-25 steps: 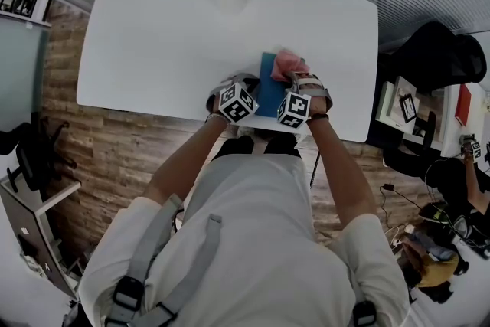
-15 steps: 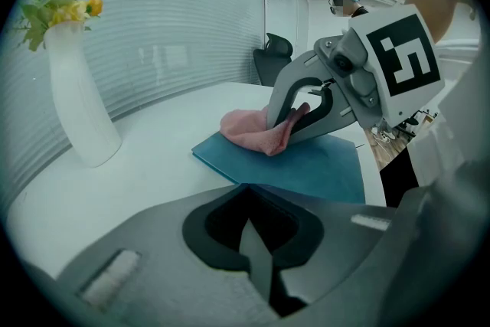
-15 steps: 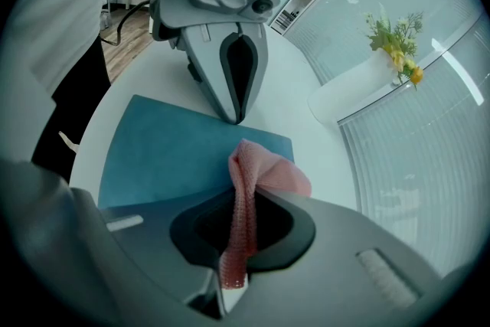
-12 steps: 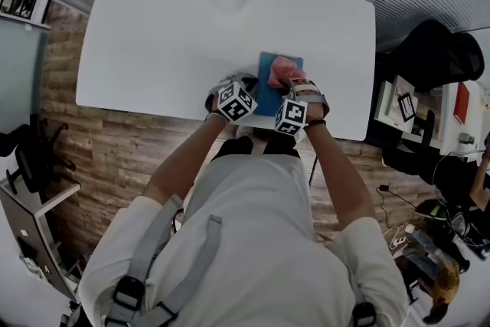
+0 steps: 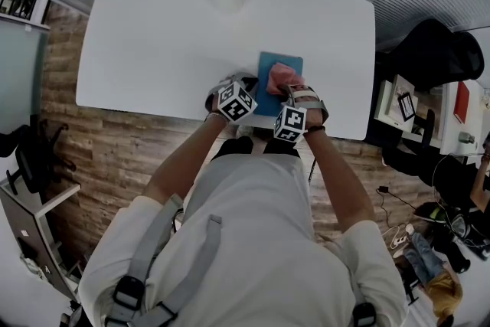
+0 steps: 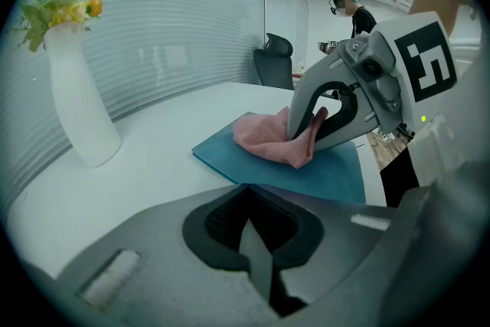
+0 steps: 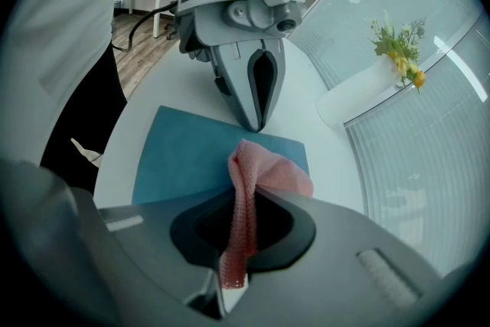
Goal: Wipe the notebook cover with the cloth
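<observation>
Right tool (image 7: 232, 276) clamped on pink knitted cloth (image 7: 264, 172), cloth bunched on flat teal notebook cover (image 7: 184, 157) near white worktop's (image 5: 168, 34) front edge. Left tool (image 6: 256, 256) closed, empty, tips at notebook edge. Wiping looks under way; bare cover left.

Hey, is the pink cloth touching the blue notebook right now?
Touching. The left gripper view shows the cloth lying on the notebook cover with no gap beneath it.
</observation>
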`<state>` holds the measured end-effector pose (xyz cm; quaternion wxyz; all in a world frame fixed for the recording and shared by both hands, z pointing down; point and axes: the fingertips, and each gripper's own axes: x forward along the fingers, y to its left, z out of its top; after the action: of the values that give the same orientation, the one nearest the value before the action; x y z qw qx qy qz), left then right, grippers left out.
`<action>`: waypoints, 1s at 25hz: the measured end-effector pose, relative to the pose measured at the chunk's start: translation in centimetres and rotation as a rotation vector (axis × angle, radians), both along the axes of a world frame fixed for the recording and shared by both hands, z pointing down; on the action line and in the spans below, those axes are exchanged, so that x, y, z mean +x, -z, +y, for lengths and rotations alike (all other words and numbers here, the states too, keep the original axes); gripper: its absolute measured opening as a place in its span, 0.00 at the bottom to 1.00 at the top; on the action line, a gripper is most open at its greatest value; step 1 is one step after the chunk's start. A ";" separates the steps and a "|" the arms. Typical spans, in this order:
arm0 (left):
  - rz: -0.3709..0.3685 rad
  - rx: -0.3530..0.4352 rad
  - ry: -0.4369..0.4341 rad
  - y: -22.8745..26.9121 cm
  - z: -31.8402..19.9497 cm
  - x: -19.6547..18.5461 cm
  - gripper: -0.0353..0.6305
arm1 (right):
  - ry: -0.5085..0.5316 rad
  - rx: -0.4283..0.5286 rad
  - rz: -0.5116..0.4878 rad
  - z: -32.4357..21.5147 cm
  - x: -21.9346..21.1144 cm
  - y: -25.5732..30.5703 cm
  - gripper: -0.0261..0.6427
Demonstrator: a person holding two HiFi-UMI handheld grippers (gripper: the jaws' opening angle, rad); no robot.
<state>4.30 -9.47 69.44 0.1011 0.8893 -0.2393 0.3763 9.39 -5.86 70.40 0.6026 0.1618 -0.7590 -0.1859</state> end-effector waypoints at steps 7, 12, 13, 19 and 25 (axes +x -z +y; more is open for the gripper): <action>-0.001 -0.002 0.001 0.0 0.0 0.0 0.05 | 0.006 -0.024 -0.006 1.5 -0.2 0.0 0.07; -0.002 -0.004 0.001 0.0 0.0 0.0 0.05 | 0.007 -0.039 -0.012 2.7 -0.3 0.1 0.07; -0.002 -0.004 0.001 0.0 0.0 0.0 0.05 | 0.007 -0.041 -0.014 2.8 -0.3 0.1 0.07; -0.002 0.004 0.002 0.1 -0.1 0.0 0.05 | 0.018 -0.062 -0.016 4.4 -0.5 0.0 0.07; -0.004 0.003 0.001 -0.1 -0.1 -0.1 0.05 | 0.022 -0.060 -0.026 5.2 -0.8 0.3 0.07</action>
<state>4.23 -9.55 69.51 0.0995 0.8886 -0.2407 0.3775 8.64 -0.63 70.10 0.5951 0.1377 -0.7738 -0.1676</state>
